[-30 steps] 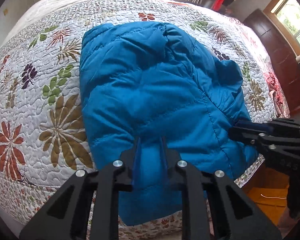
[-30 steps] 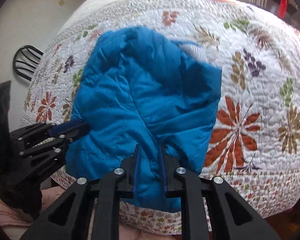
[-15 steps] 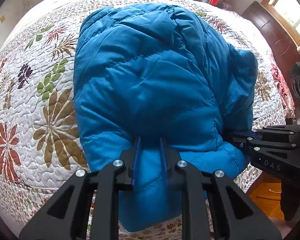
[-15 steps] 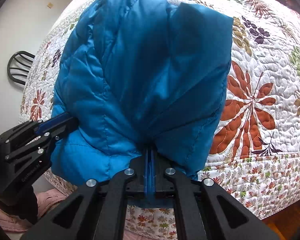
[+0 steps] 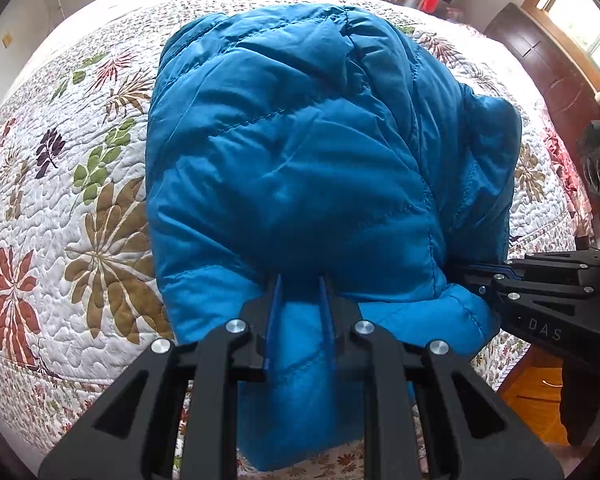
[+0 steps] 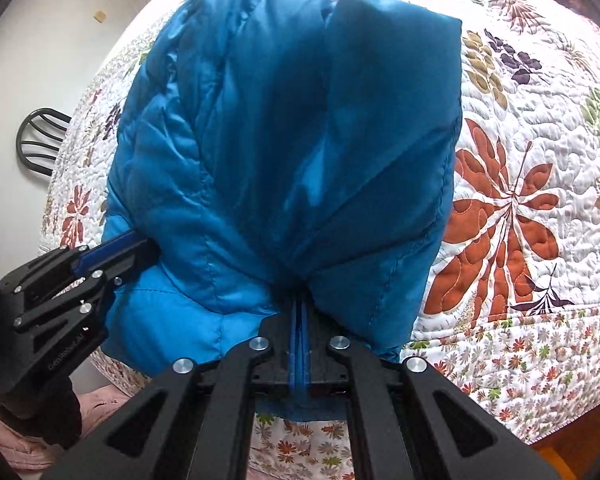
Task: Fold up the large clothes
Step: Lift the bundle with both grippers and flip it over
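A: Where is the jacket right now?

B: I see the blue puffer jacket [image 5: 300,152] bunched on the floral quilt [image 5: 80,220], at the bed's near edge, with its lower part hanging over the side.

A: And what does your left gripper [image 5: 299,292] have?

B: I have it narrowly parted, with a puffy fold of the jacket's near hem pinched between the blue pads [image 5: 274,308].

A: The right one?

B: My right gripper [image 6: 299,312] is fully closed; its pads meet on a thin gather of fabric, and creases fan out from that spot. From its camera I also see the left gripper [image 6: 140,246] gripping the jacket's left side.

A: Anything else nearby?

B: A black chair back [image 6: 40,144] stands by the wall beyond the bed.
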### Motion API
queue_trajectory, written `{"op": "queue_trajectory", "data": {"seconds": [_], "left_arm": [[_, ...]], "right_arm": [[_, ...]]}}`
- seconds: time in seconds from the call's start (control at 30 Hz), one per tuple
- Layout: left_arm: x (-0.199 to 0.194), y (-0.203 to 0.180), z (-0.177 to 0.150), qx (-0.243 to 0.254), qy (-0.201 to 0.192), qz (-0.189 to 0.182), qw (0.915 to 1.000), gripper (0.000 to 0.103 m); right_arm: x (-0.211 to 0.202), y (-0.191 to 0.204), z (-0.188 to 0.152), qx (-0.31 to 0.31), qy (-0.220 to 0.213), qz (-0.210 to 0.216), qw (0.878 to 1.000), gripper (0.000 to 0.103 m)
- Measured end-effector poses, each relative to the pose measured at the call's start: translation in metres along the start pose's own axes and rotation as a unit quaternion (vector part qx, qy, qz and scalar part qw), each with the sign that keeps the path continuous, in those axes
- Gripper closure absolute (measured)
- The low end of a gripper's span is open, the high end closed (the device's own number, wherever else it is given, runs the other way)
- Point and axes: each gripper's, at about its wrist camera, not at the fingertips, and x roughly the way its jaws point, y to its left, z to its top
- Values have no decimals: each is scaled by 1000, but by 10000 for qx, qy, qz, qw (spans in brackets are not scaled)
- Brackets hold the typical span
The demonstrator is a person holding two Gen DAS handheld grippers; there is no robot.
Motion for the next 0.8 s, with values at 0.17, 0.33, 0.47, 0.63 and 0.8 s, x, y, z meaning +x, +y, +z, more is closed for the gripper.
{"op": "queue_trajectory", "data": {"seconds": [0.17,0.33,0.47,0.63,0.8], "left_arm": [[0,1,-1,14,-13,-8,10000,86],[-18,12,3,-26,-72,-367,9993,66],[-43,50,11,-453,-442,-599,9962,34],[-28,110,20,-1194,-298,-1312,9837,26],[19,137,22,-1703,90,-1851,9678,25]], "right_arm": [[-7,-3,-3,-17,-70,23,10000,103],[-46,-8,-8,-19,-355,501,9981,90],[-89,-15,-15,-69,-935,736,9929,20],[-85,-53,-3,319,-902,1248,9876,18],[-35,-93,22,761,-368,1746,9810,16]]}}
